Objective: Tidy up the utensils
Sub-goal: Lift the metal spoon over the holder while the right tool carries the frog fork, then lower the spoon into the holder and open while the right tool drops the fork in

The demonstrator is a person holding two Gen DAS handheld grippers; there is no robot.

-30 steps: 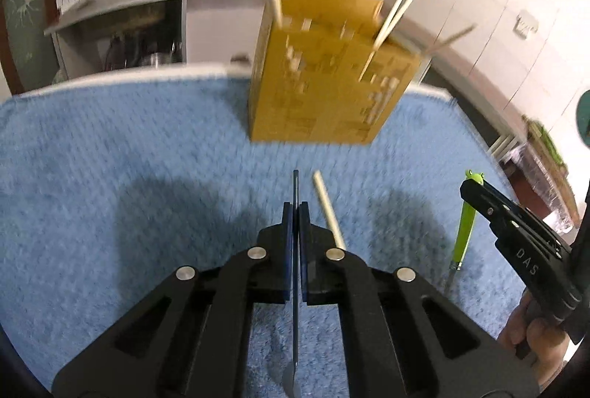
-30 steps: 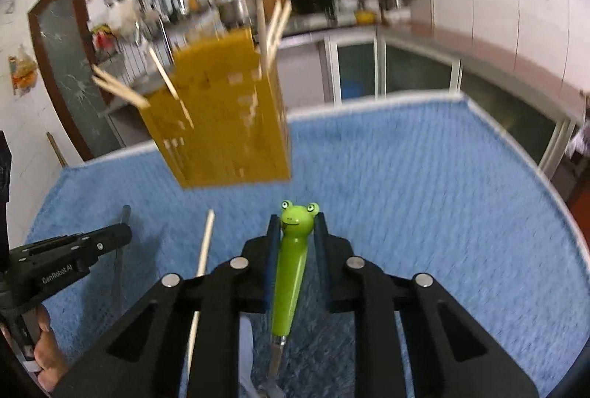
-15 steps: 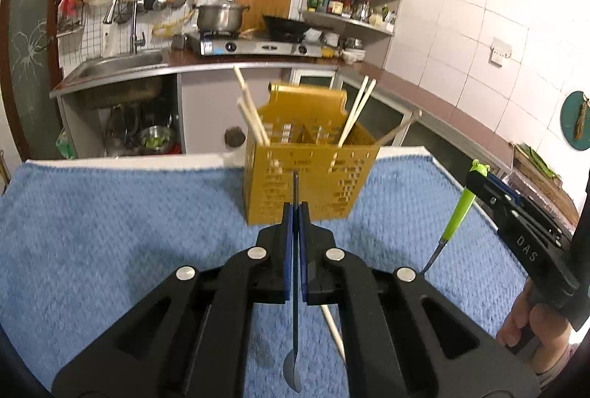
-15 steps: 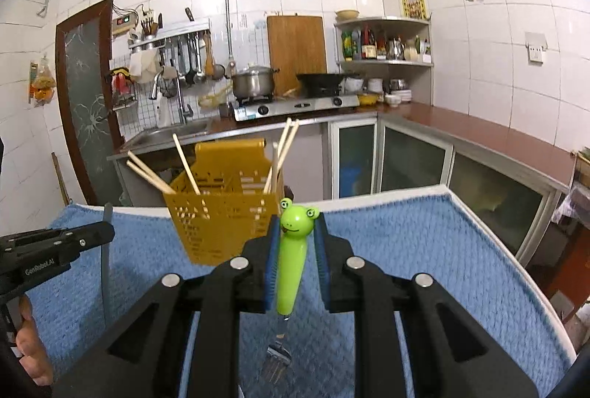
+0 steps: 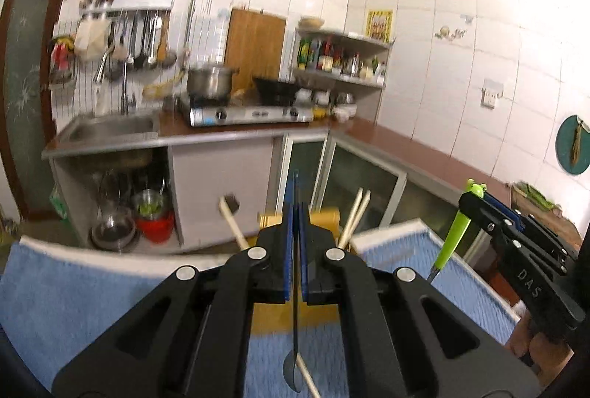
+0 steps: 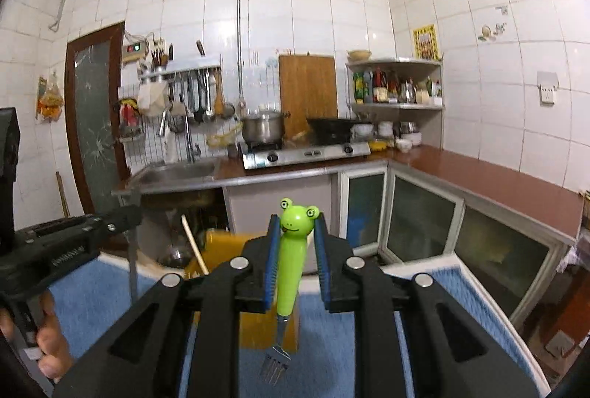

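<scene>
Two hand-held grippers, each carrying a utensil above a yellow utensil basket on a blue mat.

The left gripper (image 5: pixel 295 213) is clamped tight on the thin handle of a metal spoon (image 5: pixel 294 366), bowl hanging down. The right gripper (image 6: pixel 295 228) pinches a frog-headed green fork (image 6: pixel 289 265) by its handle, tines pointing down. The yellow basket (image 6: pixel 221 250) stands just below and ahead of both, mostly hidden behind the jaws, with chopsticks (image 5: pixel 354 217) leaning out of it (one more lies loose on the blue mat (image 5: pixel 73 287)). The risk, as I judge it: the thin spoon could pivot in its grip, or either utensil could catch a leaning chopstick or the basket rim while being lowered, and tip the basket.
</scene>
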